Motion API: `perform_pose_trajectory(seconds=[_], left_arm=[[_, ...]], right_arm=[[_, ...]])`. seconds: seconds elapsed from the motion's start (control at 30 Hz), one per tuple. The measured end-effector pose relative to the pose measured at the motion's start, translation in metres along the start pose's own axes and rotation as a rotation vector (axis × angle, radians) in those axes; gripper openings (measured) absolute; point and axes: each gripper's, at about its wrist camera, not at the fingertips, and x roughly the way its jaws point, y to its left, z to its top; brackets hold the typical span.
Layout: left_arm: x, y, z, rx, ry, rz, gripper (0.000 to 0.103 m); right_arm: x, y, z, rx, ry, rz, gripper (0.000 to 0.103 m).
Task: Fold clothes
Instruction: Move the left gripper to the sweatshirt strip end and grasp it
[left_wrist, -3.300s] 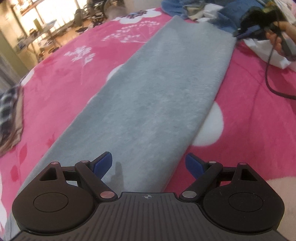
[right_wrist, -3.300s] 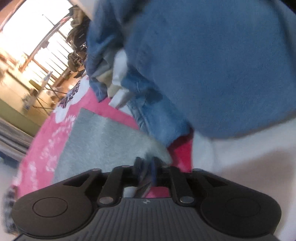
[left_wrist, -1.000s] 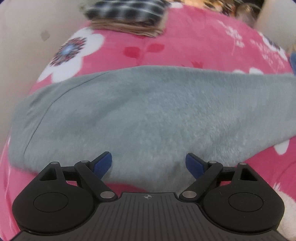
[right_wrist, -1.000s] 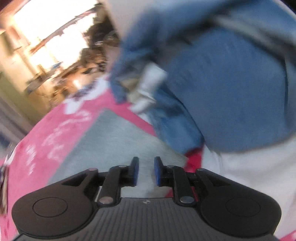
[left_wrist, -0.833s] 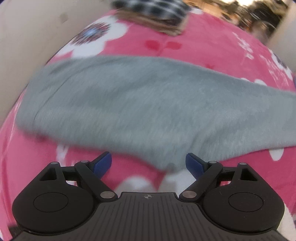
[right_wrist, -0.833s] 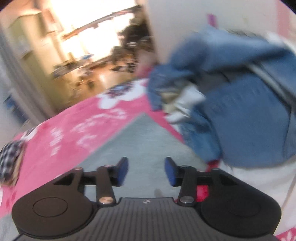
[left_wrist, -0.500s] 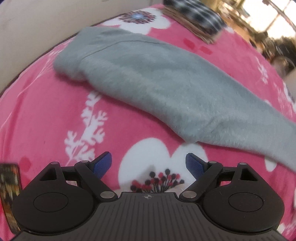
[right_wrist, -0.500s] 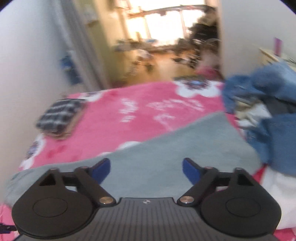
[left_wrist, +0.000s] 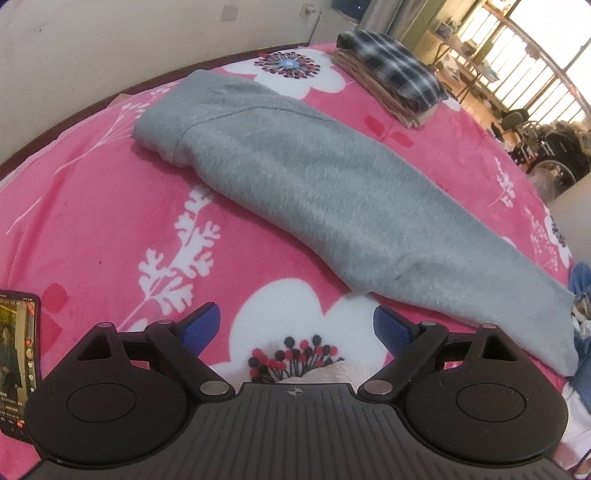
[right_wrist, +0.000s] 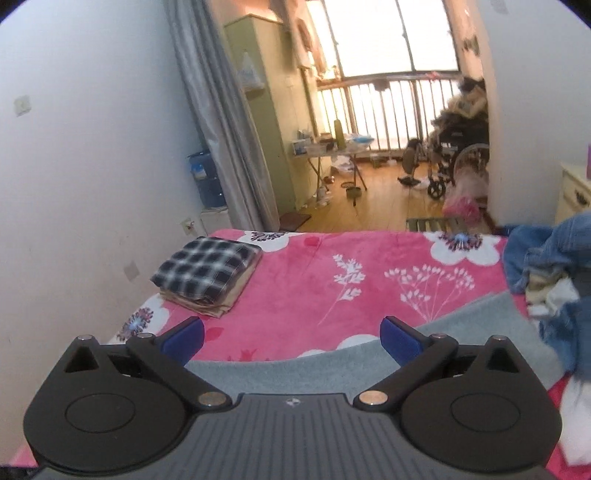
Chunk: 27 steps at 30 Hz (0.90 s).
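fuzzy matt fleece on the grey garment (left_wrist: 314, 177), plush pink blanket (left_wrist: 92, 206), glossy phone screen (left_wrist: 16, 354).

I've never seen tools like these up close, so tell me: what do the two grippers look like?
Both look alike. The left gripper and right gripper each have a ribbed dark grey body with a small crosshair mark, two round black discs either side, black linkage arms with silver rivets, and blue pads on the jaws. No cables or sleeves show.

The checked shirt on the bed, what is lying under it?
Under the checked shirt lies a folded beige garment, its layered edges showing at the side; both rest on the pink blanket. How many pieces are in the stack is covered.
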Motion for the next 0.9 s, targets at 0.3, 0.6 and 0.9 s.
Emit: perform_pose_trajectory(seconds=[0.3, 0.6, 0.9], left_arm=[[-0.004, 0.002, 0.000, -0.004, -0.021, -0.002, 0.094], [0.000, 0.023, 0.005, -0.087, -0.021, -0.001, 0.096], [0.008, 0.066, 0.025, -0.240, -0.033, 0.001, 0.096]], right_arm=[[-0.011, 0.025, 0.000, -0.084, -0.053, 0.017, 0.103], [-0.006, 0.055, 0.003, -0.164, -0.080, 0.108, 0.103], [0.027, 0.087, 0.000, -0.152, -0.034, 0.300, 0.103]])
